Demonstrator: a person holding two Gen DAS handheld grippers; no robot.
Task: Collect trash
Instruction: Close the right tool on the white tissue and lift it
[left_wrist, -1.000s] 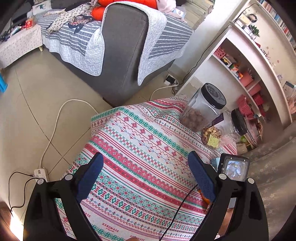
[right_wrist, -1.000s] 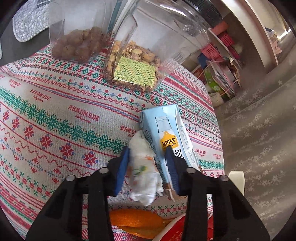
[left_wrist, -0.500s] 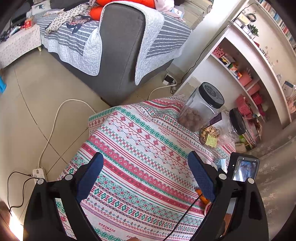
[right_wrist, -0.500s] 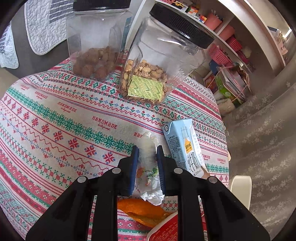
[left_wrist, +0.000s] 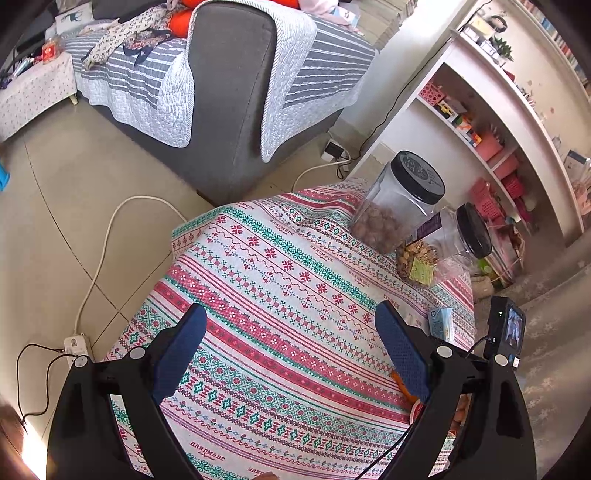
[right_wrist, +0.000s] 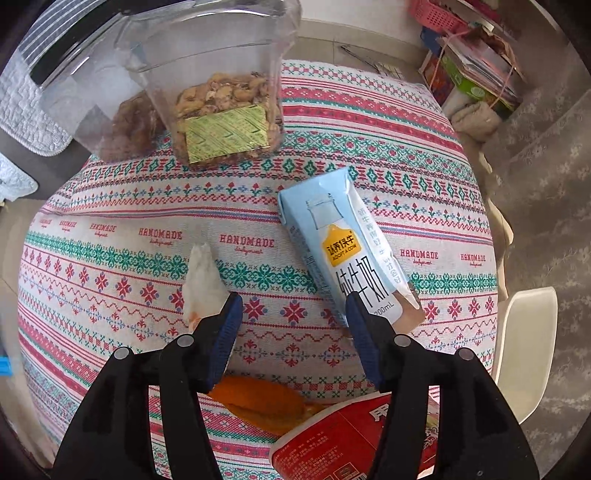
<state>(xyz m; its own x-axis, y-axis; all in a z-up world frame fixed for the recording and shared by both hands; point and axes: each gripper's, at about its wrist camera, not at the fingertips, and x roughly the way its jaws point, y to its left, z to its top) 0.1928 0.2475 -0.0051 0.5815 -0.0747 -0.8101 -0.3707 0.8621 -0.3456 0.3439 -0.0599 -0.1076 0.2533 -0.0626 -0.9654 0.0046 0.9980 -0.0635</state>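
Observation:
In the right wrist view, my right gripper (right_wrist: 293, 310) is open and empty above the patterned tablecloth (right_wrist: 110, 266). A crumpled white tissue (right_wrist: 203, 280) lies just left of its left finger. A light blue milk carton (right_wrist: 347, 251) lies on its side by the right finger. An orange peel (right_wrist: 262, 400) and a red paper cup (right_wrist: 332, 439) sit under the gripper body. In the left wrist view, my left gripper (left_wrist: 288, 347) is open and empty over the cloth; the carton (left_wrist: 441, 323) shows at the right edge.
Two clear jars with black lids, one of brown balls (left_wrist: 399, 203) and one of nuts (right_wrist: 225, 107), stand at the table's far side. A grey sofa (left_wrist: 229, 92), shelves (left_wrist: 491, 110) and floor cables (left_wrist: 107, 236) lie beyond. A white chair (right_wrist: 528, 347) is right.
My right gripper was shut on the tissue half a second ago; now it is open, shifted right, and the tissue lies on the cloth left of it. The left gripper barely moved.

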